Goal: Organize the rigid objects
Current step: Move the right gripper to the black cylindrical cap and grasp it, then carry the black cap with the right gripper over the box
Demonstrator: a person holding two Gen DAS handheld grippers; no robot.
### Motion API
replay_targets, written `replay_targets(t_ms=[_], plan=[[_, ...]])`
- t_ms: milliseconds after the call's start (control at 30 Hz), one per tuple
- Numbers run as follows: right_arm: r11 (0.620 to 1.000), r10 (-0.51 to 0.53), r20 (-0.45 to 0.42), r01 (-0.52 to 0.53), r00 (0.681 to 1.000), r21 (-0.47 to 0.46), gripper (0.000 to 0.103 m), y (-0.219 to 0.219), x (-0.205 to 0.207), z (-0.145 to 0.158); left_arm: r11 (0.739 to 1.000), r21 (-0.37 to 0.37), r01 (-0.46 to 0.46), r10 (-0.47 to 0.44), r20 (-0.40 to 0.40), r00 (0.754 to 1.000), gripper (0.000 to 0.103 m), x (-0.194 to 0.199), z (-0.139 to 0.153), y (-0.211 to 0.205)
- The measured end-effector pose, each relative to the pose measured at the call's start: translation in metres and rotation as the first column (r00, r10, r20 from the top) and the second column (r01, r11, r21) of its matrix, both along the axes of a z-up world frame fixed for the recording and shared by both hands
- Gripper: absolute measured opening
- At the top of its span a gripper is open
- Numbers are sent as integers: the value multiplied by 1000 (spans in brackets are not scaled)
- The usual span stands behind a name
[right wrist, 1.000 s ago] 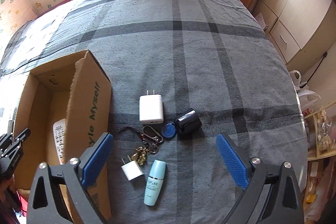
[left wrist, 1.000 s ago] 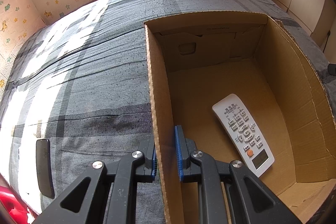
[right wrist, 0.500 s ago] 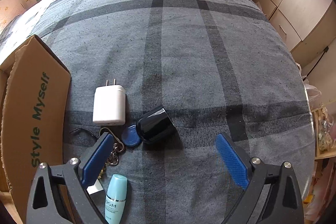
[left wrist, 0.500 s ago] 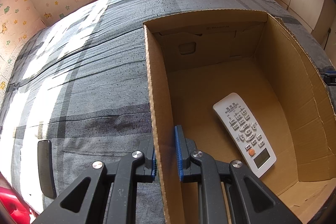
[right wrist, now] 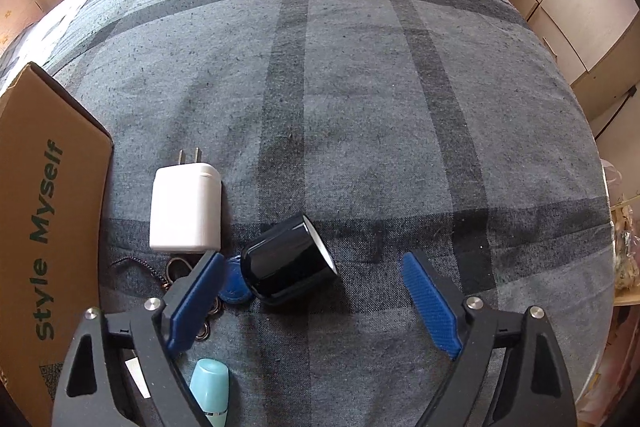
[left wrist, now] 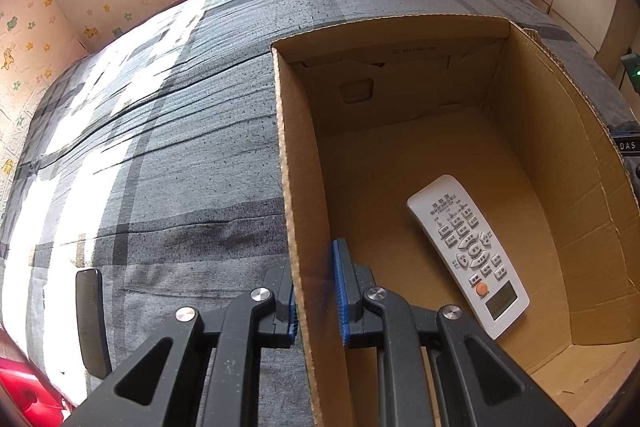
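A grey plaid bedcover [right wrist: 360, 75] is filling both views. On it, a large open cardboard box [left wrist: 560, 163] is taking up the right half of the left wrist view; in the right wrist view its printed flap is showing at the left edge. Inside, a white remote control [left wrist: 466, 251] is lying flat on the box floor, toward the lower right, and it is the only thing visible in there.

The left gripper [left wrist: 316, 291] is sitting at bottom centre, clamped on the box's left wall, one blue pad on each side of the cardboard.

The right gripper [right wrist: 312, 303] is hanging with its jaws wide; they have just been closing a little. A black cylindrical cap [right wrist: 288, 259] is lying on its side between them, untouched by either pad.

Left of it a white charger [right wrist: 186, 207] is resting, prongs pointing up-frame. A blue key fob [right wrist: 234, 285] is touching the cap, and a pale blue bottle [right wrist: 210, 391] is peeking from the bottom edge.
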State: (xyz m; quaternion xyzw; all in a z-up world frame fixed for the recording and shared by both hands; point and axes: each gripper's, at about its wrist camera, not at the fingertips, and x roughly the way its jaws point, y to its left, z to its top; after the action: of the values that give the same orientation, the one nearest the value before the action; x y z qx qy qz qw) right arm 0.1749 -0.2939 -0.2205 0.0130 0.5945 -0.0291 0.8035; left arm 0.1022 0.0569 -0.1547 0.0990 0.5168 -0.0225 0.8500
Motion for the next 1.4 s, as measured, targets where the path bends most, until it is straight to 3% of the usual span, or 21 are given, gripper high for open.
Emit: replay_targets(t_ms=[33,67,100,467,1400], plan=[[1000,0,-6,0,1000,10,79,0,0,-1,1000,0,0,0,0,1000,16,0,0,0],[1000,1,-9,0,1000,23,61,0,0,-2,1000,0,0,0,0,1000,16,0,0,0],[999,3,-15,-2,1000,36,52,0,1,-2,1000,0,0,0,0,1000,16,0,0,0],[1000,-7,7,7,1000,29,52,5,-6,16,1000,2,0,0,1,1000,16,-1,1,-2],[997,74,100,-76,992,16,52,55,-41,110,1000,-13,-3,3,0,1000,16,1,2,2]])
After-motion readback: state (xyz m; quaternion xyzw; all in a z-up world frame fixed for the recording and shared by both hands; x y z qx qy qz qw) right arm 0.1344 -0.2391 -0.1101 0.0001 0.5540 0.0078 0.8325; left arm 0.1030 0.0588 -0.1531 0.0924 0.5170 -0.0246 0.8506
